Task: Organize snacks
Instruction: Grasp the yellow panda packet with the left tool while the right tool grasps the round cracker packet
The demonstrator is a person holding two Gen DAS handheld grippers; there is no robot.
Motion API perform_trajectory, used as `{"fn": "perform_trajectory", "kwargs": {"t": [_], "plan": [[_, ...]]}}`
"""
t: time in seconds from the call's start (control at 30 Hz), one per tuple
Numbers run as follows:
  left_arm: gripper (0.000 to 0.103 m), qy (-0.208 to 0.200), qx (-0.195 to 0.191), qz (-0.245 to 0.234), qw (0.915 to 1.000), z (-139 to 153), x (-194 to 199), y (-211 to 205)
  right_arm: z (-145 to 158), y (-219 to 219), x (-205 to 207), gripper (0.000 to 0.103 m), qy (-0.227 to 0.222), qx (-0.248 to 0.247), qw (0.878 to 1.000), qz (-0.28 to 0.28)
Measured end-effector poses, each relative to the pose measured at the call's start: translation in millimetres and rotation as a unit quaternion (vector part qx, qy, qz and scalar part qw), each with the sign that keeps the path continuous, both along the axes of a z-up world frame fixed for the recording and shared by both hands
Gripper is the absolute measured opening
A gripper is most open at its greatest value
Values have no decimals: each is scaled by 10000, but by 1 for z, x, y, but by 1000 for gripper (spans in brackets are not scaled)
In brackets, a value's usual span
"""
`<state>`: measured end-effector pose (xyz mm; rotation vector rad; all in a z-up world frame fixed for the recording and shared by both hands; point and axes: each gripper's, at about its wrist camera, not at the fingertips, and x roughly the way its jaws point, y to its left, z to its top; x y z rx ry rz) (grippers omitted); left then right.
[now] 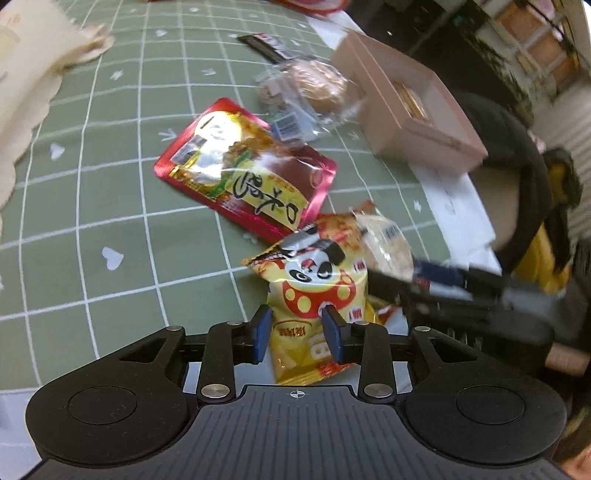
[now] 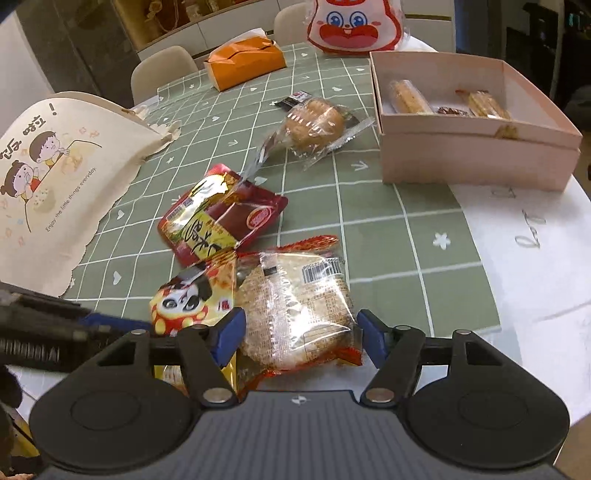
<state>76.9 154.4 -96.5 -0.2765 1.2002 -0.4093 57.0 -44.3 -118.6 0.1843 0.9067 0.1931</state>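
Holding a tool in each hand, I point both down at the snacks on the green cloth (image 2: 369, 206).

My left tool (image 1: 295, 328) has its two blue pads around the yellow panda bag (image 1: 314, 295). One pad sits on each side of the bag's bottom half. I cannot tell if the pads squeeze it or just sit beside it.

My right tool (image 2: 301, 334) has its pads wide apart. The clear cracker pack (image 2: 295, 306) lies between them. The left pad is right at the pack's edge and the right pad is just beside its corner. I cannot tell if they press on it.

The panda bag and the cracker pack lie side by side and touch, with the panda bag on the left as my right tool sees them. Just past them lies a red pouch (image 2: 221, 214). Farther on is a round bun in clear wrap (image 2: 317, 125), and a small black wrapper (image 2: 293, 99) lies behind it.

Ahead and to the right of my right tool is the pink box (image 2: 476, 158). It is open, and a few snacks are already inside.

To the left lies a cream bag with cartoon kids (image 2: 55, 177). At the far end are an orange tissue box (image 2: 245, 62) and a bunny bag (image 2: 354, 26).
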Motion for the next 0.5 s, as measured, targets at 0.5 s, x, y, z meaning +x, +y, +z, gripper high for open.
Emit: {"fn": "perform_trajectory", "kwargs": {"t": [0.5], "plan": [[54,-139,345,-500,9981,1,14,-18,0,7,-19,67,63,-120,9999,-16]]}}
